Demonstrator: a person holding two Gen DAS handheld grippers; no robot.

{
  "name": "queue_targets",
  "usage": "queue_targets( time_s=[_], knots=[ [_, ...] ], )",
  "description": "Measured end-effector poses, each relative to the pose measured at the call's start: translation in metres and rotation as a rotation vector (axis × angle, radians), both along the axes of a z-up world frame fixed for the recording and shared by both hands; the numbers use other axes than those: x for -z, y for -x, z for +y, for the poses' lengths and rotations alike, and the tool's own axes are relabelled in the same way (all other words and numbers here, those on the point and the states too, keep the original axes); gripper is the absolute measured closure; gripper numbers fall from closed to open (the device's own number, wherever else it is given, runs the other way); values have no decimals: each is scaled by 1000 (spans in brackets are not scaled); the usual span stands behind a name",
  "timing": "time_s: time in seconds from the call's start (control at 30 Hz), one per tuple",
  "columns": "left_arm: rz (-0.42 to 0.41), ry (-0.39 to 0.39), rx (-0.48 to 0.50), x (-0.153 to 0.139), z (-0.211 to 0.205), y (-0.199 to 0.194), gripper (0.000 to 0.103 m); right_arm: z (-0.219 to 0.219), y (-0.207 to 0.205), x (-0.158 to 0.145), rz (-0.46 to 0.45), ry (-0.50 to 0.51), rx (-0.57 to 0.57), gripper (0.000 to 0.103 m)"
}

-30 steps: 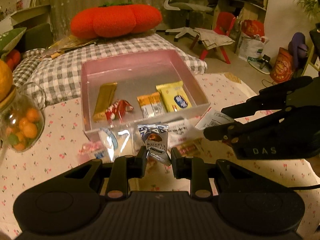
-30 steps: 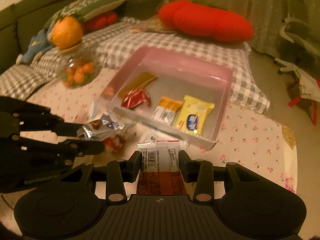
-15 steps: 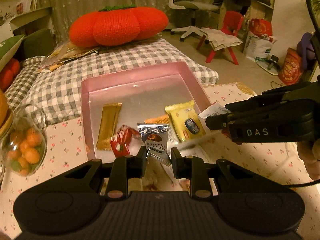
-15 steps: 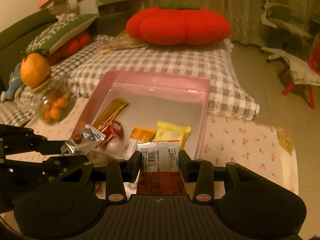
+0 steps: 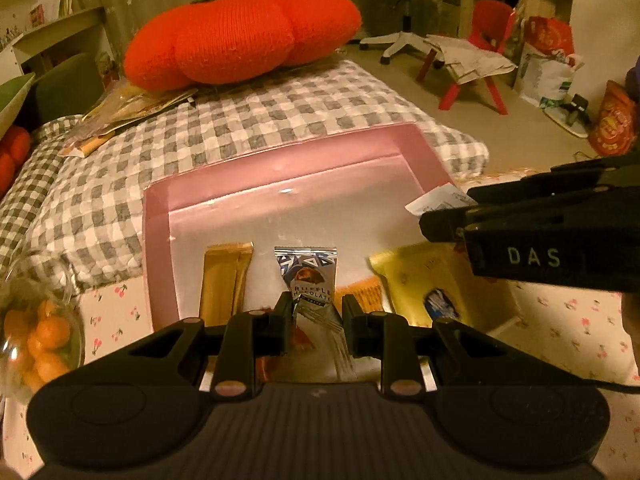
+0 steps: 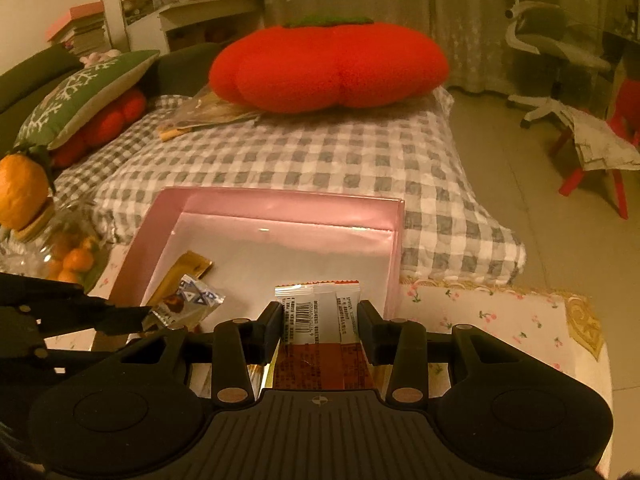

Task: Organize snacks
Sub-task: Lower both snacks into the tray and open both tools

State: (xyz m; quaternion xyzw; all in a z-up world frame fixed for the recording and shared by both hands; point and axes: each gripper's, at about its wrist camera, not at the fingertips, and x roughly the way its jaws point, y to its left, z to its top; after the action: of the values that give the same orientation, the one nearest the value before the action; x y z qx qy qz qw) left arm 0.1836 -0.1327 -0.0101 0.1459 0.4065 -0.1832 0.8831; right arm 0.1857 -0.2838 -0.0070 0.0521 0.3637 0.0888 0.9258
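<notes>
A pink open box lies on the flowered tablecloth. Inside it are a gold bar and a yellow packet. My left gripper is shut on a silver-blue truffle chocolate wrapper, held over the box floor. My right gripper is shut on a white and red snack packet with a barcode, above the box's near right part. In the left wrist view the right gripper comes in from the right, the packet's white end sticking out of it.
A glass jar of orange candies stands left of the box. Behind the box lies a checked cushion with a big red pumpkin pillow. An office chair and a red stool stand on the floor to the right.
Both grippers have moved forward from in front of the box to over its inside, each carrying its snack. The red candy and orange packet in the box are now hidden below them.
</notes>
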Motion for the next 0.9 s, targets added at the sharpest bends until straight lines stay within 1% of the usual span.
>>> queue_targets(
  time_s=[0.17,0.33,0.53,0.67,0.77,0.8,0.83,0.87,0.9],
  knots=[
    [-6,-3,4,2,-4,-13,80,1,-12,7,-9,-19,-7,63],
    [-1,-12,5,8,-6,-23,80,5,-21,11,-24,-4,-3,63],
    [12,-30,-20,16,-4,-31,79,6,-26,14,-25,-2,12,62],
    [18,-41,-28,19,-2,-32,78,6,-27,15,-28,13,18,62],
    [13,-50,-21,19,-3,-31,74,6,-25,13,-39,19,20,62],
    [11,-55,-20,18,-3,-30,66,5,-24,12,-39,15,22,61],
    [13,-60,-16,17,-4,-29,53,4,-23,11,-36,5,26,54],
    [16,-66,-9,17,-5,-28,47,2,-23,10,-32,-6,33,48],
    [12,-72,-4,16,-6,-27,41,0,-21,8,-28,-19,41,38]
  ],
)
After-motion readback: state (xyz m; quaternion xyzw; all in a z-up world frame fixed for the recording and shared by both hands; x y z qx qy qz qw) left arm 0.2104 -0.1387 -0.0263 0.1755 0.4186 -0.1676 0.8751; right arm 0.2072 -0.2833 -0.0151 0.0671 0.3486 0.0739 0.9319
